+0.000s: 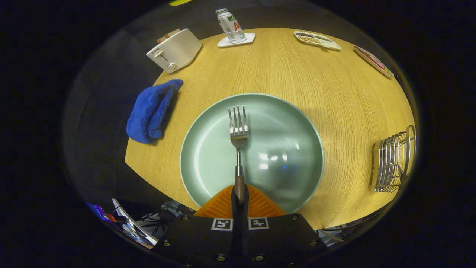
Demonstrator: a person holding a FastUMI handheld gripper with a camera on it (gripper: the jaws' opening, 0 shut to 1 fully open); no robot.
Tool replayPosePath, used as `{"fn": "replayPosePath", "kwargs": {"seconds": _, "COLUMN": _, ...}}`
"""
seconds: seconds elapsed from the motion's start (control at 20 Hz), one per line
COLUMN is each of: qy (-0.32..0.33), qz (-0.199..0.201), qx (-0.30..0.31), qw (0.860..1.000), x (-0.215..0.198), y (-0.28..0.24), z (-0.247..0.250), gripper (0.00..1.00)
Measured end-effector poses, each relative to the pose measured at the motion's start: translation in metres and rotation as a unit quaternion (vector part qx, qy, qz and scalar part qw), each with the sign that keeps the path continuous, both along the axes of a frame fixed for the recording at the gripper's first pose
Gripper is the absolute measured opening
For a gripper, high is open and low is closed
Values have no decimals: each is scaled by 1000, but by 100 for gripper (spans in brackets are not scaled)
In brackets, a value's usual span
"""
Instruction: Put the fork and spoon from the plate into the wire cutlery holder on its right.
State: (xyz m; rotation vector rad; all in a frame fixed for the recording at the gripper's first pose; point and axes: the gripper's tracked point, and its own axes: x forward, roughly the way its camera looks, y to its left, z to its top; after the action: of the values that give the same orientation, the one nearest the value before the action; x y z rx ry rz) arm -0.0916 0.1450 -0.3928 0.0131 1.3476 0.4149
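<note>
Tongs: my gripper (240, 193) has its two orange fingers (219, 206) drawn in tight on the wooden handle, one pad pressing each side.
Fork (238, 130): I hold it by the handle end; the tines point straight ahead of me, above the middle of the plate. I cannot tell whether it touches the plate or hangs above it.
Plate (208, 156): pale green and round, its near rim tucked under my fingers, its far rim just past the fork tines.
Table (282, 67): light wood; its near-left edge cuts diagonally close beside the plate's left rim, so little surface lies on that side.
Wire cutlery holder (392, 162): to the plate's right, standing near the table's right edge, with a bare strip of wood between it and the plate rim.
Blue cloth (152, 111): left of the plate and a little farther, bunched up and overhanging the table's left edge.
Far room: beyond the plate lies a broad bare stretch of wood.
Far edge: toaster (174, 50) at far left of the plate, a bottle (230, 25) on a white coaster (238, 40) straight beyond it, two flat trays (316, 40) far right.
</note>
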Motion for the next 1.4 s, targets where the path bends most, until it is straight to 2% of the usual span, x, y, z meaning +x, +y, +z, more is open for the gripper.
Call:
{"fn": "replayPosePath", "kwargs": {"seconds": 0.3, "qy": -32, "qz": -10, "qx": 0, "qw": 999, "x": 11, "y": -18, "z": 14, "gripper": 1}}
{"fn": "replayPosePath", "kwargs": {"seconds": 0.9, "qy": -90, "qz": -119, "qx": -4, "qw": 989, "x": 31, "y": -100, "z": 51, "gripper": 1}}
{"fn": "replayPosePath", "kwargs": {"seconds": 1.4, "qy": -123, "qz": -177, "qx": 24, "qw": 976, "x": 26, "y": -142, "z": 82, "gripper": 1}}
